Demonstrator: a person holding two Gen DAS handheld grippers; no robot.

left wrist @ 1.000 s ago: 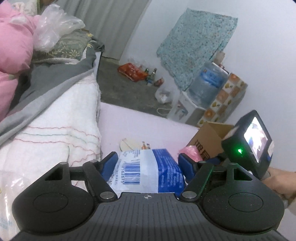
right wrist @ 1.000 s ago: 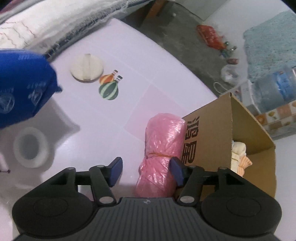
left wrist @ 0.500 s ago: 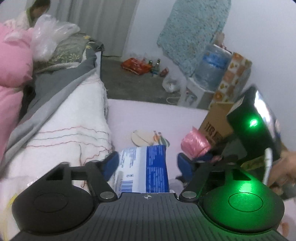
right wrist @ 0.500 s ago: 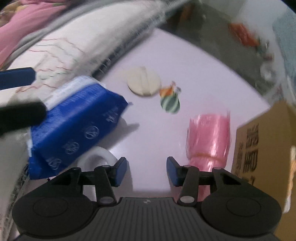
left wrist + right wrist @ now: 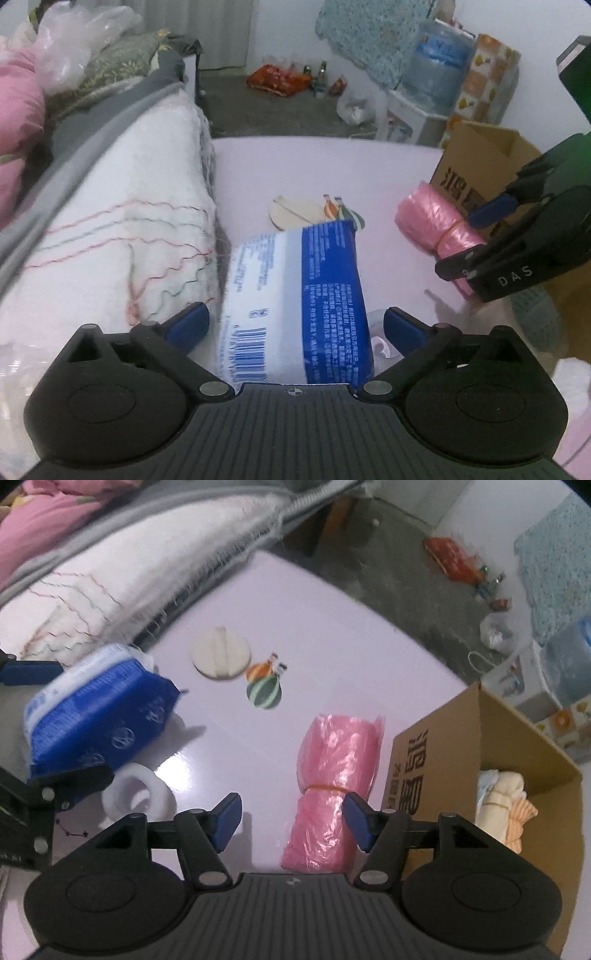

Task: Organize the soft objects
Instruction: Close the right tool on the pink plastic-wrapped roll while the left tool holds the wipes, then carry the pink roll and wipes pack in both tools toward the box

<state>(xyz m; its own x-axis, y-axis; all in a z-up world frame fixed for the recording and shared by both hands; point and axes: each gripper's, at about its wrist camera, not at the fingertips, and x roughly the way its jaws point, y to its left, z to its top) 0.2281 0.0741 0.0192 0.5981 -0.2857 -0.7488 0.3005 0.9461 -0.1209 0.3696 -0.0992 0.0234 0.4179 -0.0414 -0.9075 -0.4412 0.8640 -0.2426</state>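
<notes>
A blue and white tissue pack (image 5: 295,302) lies between the fingers of my left gripper (image 5: 293,326); the jaws stand wide, with a gap on each side of the pack. The pack also shows in the right wrist view (image 5: 99,716), lying on the pink table over a white tape roll (image 5: 138,797). A pink plastic bag roll (image 5: 332,794) lies beside a cardboard box (image 5: 480,757) that holds folded cloths (image 5: 502,801). My right gripper (image 5: 291,814) is open, just above the roll's near end, its right finger by the roll.
A white blanket (image 5: 110,229) and pink bedding (image 5: 48,517) bound the table's left side. A round wooden disc (image 5: 220,658) and balloon stickers (image 5: 264,686) lie mid-table. A water jug (image 5: 436,62) and bags stand on the floor beyond.
My left gripper has opened and the tissue pack has dropped from its grip onto the table. My right gripper swung left, then back over the pink roll.
</notes>
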